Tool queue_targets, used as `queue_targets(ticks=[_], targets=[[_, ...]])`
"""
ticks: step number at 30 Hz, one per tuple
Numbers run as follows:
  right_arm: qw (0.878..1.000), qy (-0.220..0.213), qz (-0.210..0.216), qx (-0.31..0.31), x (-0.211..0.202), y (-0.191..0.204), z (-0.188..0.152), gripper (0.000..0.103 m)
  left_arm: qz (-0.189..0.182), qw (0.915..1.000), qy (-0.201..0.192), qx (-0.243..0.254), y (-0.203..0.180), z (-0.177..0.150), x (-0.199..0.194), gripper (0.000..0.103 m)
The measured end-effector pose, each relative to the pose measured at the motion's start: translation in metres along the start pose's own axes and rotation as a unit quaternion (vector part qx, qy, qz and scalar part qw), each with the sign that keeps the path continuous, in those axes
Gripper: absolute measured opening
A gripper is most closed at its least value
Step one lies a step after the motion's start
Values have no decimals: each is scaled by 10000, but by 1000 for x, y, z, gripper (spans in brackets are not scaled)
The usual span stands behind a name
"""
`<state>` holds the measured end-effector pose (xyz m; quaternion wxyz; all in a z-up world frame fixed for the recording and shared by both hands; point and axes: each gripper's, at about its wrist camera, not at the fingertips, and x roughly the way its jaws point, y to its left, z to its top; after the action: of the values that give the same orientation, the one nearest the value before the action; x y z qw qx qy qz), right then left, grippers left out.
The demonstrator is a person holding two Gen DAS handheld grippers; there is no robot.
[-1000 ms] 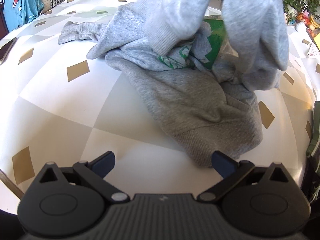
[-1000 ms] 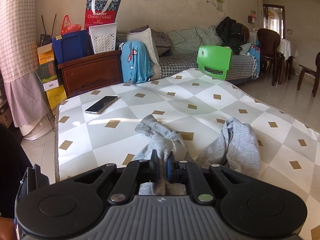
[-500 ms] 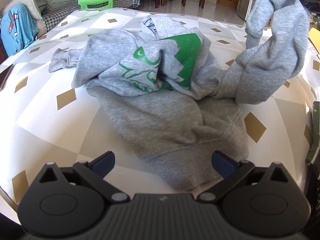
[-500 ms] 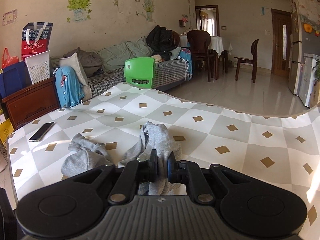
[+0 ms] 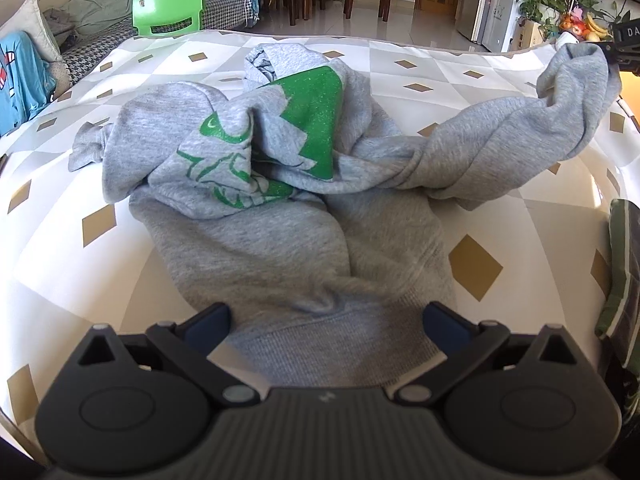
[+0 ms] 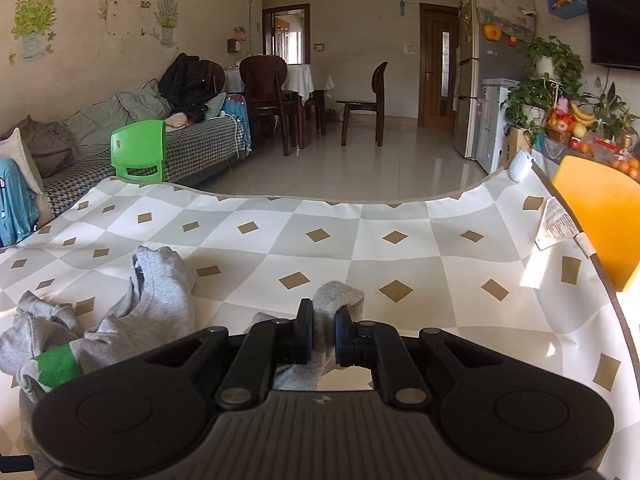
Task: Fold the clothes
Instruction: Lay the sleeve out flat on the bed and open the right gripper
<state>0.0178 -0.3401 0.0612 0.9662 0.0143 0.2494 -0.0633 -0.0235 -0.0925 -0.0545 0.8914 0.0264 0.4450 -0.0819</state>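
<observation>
on the diamond-patterned table (image 5: 96,264), our left gripper (image 5: 326,318) gapes wide around the near hem of the crumpled grey sweatshirt (image 5: 280,240). farther right, our right gripper (image 6: 323,330) pinches its lifted sleeve cuff (image 6: 338,300).

Frame edge cuts off the dark green cloth (image 5: 624,280).
</observation>
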Motion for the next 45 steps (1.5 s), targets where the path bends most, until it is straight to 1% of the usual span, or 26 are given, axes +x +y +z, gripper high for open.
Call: queue_targets(ticks=[4,6,9,10,12,14,17,19,22,26,29,37,41,45], targets=[[9982,-30,-402,448,2,-18,3,9,4,10000,-51,6,-2,3,1,103],[9963,38,-606,606,6,-25,3,12,23,9999,-96,38,-4,4,2,103],[9935,92,-702,889,8,-34,4,35,53,9997,-224,26,-5,8,0,103],[9934,61,-670,932,6,-35,4,40,50,9996,-278,10,-5,9,-1,103],[9933,24,-573,1002,4,-37,5,41,9,9993,-364,-23,-5,13,-4,103],[9943,163,-266,1019,8,-33,4,44,-34,9992,-394,-58,-5,18,-3,103],[9936,536,267,956,16,-22,-4,45,33,9993,-337,-125,-4,22,4,103],[9917,827,576,803,21,-11,-10,48,73,9994,-296,-132,-2,24,10,103],[9843,1343,1019,527,30,8,-24,50,140,9995,-265,-96,0,27,18,103],[9798,1596,1179,251,36,23,-38,51,254,9994,-217,-101,4,28,25,103],[9753,1785,1298,44,41,34,-48,52,273,9994,-172,-138,7,29,31,103],[9590,2278,1608,-508,52,65,-76,56,330,9994,-128,-20,6,27,41,103],[9558,2405,1541,-704,62,71,-85,57,341,9994,-80,48,5,24,46,103],[9572,2397,1397,-819,70,72,-90,56,353,9993,-32,93,4,23,48,103]])
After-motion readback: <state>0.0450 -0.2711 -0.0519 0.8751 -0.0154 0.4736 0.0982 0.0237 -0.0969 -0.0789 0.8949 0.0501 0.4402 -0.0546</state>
